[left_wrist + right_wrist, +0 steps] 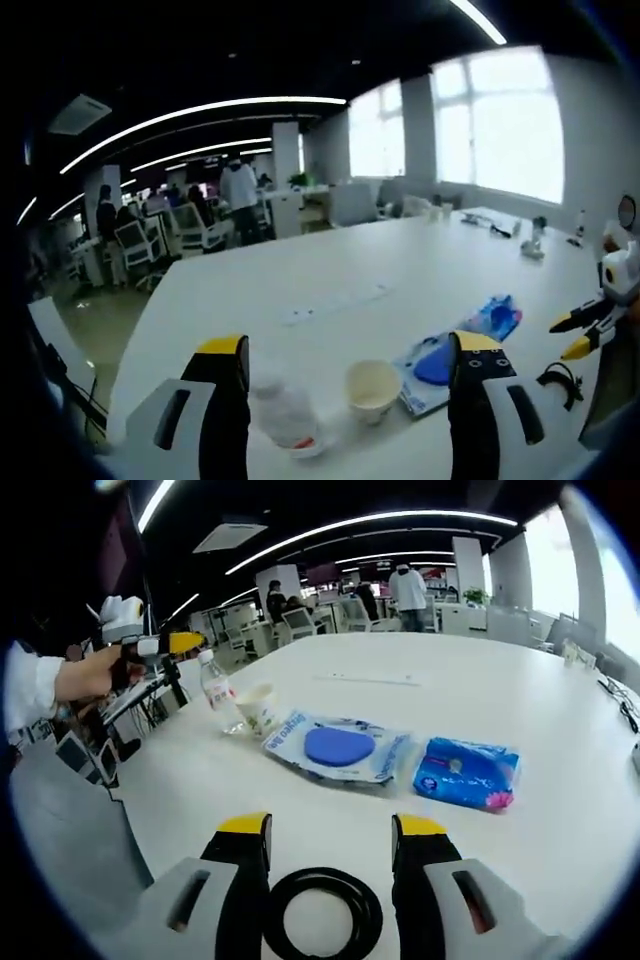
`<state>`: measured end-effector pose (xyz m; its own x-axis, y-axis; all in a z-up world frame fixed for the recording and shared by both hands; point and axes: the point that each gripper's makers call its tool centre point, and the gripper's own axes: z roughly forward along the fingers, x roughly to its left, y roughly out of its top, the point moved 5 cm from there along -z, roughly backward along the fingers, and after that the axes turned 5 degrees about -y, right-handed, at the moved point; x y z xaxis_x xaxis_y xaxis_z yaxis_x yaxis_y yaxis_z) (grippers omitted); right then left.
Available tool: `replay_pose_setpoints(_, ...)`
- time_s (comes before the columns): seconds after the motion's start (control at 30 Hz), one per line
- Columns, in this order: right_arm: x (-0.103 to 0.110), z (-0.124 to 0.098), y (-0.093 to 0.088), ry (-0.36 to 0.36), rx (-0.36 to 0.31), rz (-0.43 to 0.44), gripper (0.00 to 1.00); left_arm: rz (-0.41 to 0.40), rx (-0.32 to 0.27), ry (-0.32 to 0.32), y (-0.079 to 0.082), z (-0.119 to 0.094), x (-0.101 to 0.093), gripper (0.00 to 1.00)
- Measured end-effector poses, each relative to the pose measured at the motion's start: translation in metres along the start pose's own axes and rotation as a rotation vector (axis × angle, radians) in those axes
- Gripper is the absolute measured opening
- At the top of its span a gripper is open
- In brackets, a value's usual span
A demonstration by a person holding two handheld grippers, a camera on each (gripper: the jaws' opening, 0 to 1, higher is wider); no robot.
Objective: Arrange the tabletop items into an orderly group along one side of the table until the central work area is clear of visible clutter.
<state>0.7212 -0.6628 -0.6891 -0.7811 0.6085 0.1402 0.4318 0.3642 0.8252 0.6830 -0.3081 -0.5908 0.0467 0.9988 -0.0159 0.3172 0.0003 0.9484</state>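
1. White office table (pixel 520 710), long and pale, desks and seated people far behind.
2. Nearest, right gripper view: right gripper (pixel 330 852) open, jaws straddling one black ring (pixel 322 914) lying flat, not clamped.
3. Mid-table: one blue tissue pack (pixel 467 773) right, one packet holding a blue disc (pixel 338 747) left of it.
4. Farther left: one paper cup (pixel 259 709), one clear bottle (pixel 218 691), side by side.
5. Left gripper (pixel 348 372) open, empty, facing bottle and cup.
6. Progress: likely early; five items spread loosely, none grouped along an edge yet.
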Motion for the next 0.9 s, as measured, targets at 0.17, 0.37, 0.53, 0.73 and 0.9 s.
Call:
replay_pose_setpoints(0.17, -0.003, -0.006, -0.009, -0.02, 0.012, 0.013, 0.45, 0.005, 0.014, 0.018, -0.002, 0.0, 0.008, 0.78)
replay_pose_setpoints(0.37, -0.012, -0.02, -0.016, -0.061, 0.012, 0.048, 0.44, -0.038, 0.012, 0.052, -0.006, 0.003, 0.018, 0.77)
replay_pose_setpoints(0.53, -0.022, -0.037, -0.023, -0.113, -0.001, 0.101, 0.44, -0.057, 0.03, 0.066, -0.013, 0.005, 0.028, 0.74)
replay_pose_setpoints(0.73, -0.038, -0.06, -0.045, -0.181, 0.02, 0.16, 0.44, -0.072, 0.048, 0.088, -0.021, 0.007, 0.032, 0.67)
replay_pose_setpoints(0.9, -0.047, -0.072, -0.056, -0.229, 0.015, 0.223, 0.43, -0.058, 0.065, 0.099, -0.027, 0.01, 0.036, 0.6)
